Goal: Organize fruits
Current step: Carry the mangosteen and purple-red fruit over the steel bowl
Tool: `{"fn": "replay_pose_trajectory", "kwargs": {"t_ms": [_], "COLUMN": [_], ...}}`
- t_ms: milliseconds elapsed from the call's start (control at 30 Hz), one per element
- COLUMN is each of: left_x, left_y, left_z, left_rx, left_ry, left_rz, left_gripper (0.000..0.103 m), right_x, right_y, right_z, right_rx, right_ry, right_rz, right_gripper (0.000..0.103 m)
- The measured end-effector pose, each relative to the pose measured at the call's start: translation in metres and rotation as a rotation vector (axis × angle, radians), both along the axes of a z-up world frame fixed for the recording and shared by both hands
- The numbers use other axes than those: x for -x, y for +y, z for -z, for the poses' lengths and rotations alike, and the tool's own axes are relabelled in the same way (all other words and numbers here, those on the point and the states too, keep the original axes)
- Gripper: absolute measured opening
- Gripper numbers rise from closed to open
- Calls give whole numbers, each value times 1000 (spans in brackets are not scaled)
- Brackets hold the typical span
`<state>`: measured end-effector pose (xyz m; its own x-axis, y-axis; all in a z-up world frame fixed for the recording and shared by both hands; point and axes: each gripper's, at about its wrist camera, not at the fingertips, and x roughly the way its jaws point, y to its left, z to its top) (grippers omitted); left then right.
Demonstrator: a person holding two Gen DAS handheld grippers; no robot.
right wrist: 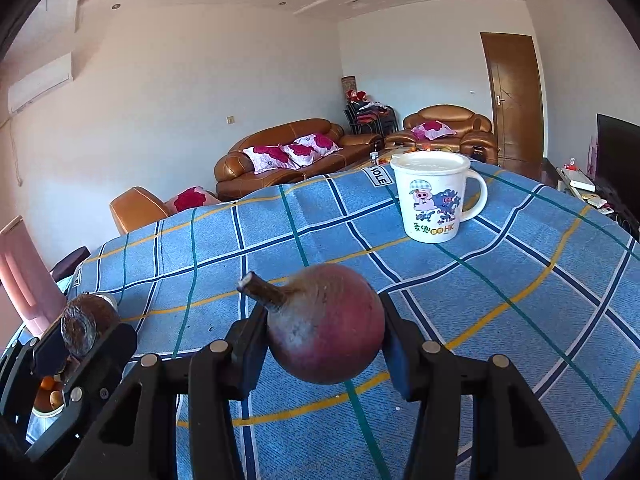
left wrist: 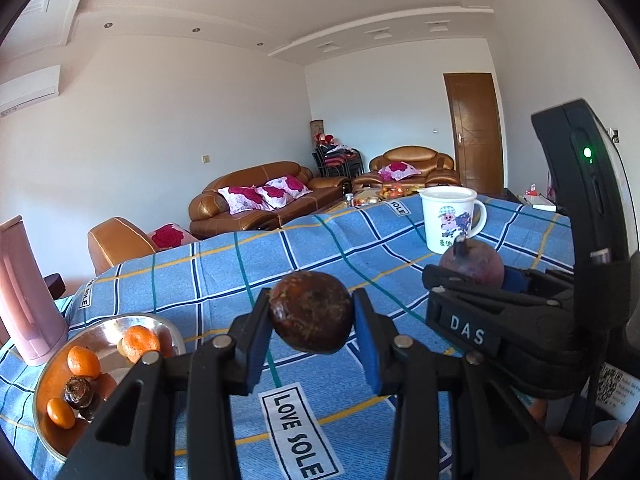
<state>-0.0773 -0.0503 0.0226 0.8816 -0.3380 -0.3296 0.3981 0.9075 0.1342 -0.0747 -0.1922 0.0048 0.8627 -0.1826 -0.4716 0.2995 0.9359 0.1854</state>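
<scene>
My left gripper [left wrist: 312, 312] is shut on a dark brown wrinkled fruit [left wrist: 310, 312], held above the blue checked tablecloth [left wrist: 224, 264]. My right gripper [right wrist: 322, 324] is shut on a purple-red round fruit with a stem [right wrist: 324, 324]; it also shows at the right of the left wrist view [left wrist: 474, 266]. The left gripper with its brown fruit [right wrist: 86, 326] shows at the left of the right wrist view. A metal plate [left wrist: 96, 330] at the lower left holds three oranges [left wrist: 140, 342] and a dark brown fruit [left wrist: 79, 392].
A white cartoon mug [right wrist: 434, 196] stands on the cloth at the far right. A pink jug [left wrist: 26, 300] stands left of the plate. Brown sofas [left wrist: 260, 196] and a wooden door [left wrist: 476, 132] lie beyond the table.
</scene>
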Motion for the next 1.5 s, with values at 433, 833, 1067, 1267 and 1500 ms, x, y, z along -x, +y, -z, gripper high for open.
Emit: {"fn": "replay_pose_trajectory", "kwargs": {"t_ms": [433,833,1067,1267,1500], "left_x": [-4,-8,1,0,3], "left_y": [88,91,77,86,103], "left_z": [-11,0,0,1,1], "left_rx": [263,188,102,130,138], "left_ry": [94,105,54,87,81], "left_rz": [121,42,18,-8,-45], "left_gripper": [41,41,41,41,41], "right_x": [12,17,18,17,10], "right_y": [-7,1,9,26,50], "right_z": [-1,-4,-3,-2,3], "right_rx": [-42,-23,-27,-10,-42], "right_ry": [-42,-64,-48,-32,7], "right_rz": [6,-24,-34,-57,-116], "right_gripper": [53,53,53,53,53]}}
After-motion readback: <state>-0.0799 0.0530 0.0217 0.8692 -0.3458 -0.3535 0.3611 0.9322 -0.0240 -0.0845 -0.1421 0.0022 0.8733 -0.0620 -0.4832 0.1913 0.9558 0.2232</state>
